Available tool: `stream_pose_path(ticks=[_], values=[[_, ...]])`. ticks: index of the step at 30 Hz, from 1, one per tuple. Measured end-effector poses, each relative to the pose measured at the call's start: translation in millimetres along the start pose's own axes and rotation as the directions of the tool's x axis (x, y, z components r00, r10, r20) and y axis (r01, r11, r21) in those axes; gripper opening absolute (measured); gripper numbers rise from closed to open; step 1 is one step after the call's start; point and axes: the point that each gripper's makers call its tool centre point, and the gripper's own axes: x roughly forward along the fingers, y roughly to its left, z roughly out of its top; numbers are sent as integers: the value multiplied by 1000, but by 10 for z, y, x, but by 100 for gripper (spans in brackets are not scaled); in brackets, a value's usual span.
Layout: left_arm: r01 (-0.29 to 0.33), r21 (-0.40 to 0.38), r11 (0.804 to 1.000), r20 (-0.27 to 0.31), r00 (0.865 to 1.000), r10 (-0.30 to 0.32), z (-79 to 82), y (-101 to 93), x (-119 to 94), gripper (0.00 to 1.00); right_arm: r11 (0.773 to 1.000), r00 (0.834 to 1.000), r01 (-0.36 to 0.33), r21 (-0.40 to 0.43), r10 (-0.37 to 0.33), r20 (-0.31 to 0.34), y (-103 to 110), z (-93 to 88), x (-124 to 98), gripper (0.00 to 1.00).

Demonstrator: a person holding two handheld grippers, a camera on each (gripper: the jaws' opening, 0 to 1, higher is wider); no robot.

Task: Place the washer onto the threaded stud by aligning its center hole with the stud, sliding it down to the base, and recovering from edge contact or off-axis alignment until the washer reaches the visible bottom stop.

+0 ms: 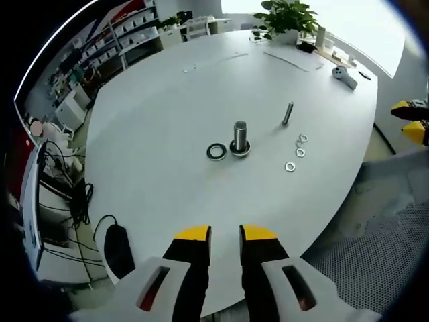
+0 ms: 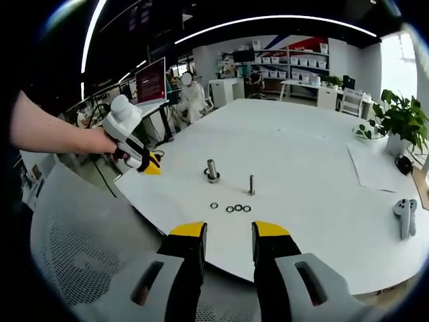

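On the big white round bench (image 1: 167, 134), nothing has been picked up yet, so this looks like the very start of the job. A short upright steel threaded stud (image 1: 240, 137) on a dark round base is seen near the middle, with a dark ring-shaped washer (image 1: 216, 151) lying flat just to its left, close but apart. Off to the right, a thinner grey bolt (image 1: 287, 113) is stood up, and a few small silver washers (image 1: 299, 149) are scattered near it. Both yellow-tipped tongs are held back at the bench edge: left tongs (image 1: 225, 235) narrowly parted and empty, right tongs (image 2: 228, 231) parted a bit wider, also empty. Next, a washer probably needs to be reached and pinched by its rim, so the hole is kept free for the stud.
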Motion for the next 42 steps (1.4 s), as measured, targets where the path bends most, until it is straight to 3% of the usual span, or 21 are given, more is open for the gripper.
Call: stream_pose_path(ticks=[8, 15, 18, 25, 29, 35, 42], values=[[2, 45, 999, -25, 1000, -1, 33, 54, 76, 16, 1000, 1000, 4, -2, -4, 9, -2, 13, -5, 30], [11, 79, 997, -45, 999, -8, -25, -20, 170, 16, 1000, 1000, 5, -8, -5, 5, 1, 9, -2, 29], [9, 80, 997, -17, 1000, -8, 10, -50, 143, 16, 1000, 1000, 3, -19, -3, 5, 5, 14, 4, 29], [13, 64, 998, -32, 999, -11, -46, 96, 153, 16, 1000, 1000, 5, -14, -5, -8, 5, -8, 9, 29], [20, 47, 999, -24, 1000, -19, 7, 148, 177, 16, 1000, 1000, 15, -10, -16, -16, -19, -28, 15, 29], [42, 96, 995, -31, 999, -39, 219, 222, 394, 18, 999, 999, 32, -3, -32, -18, -54, -31, 6, 29], [86, 165, 983, -48, 996, -79, 431, 182, 637, 20, 999, 998, 45, 3, -45, -37, -94, -72, 12, 29]])
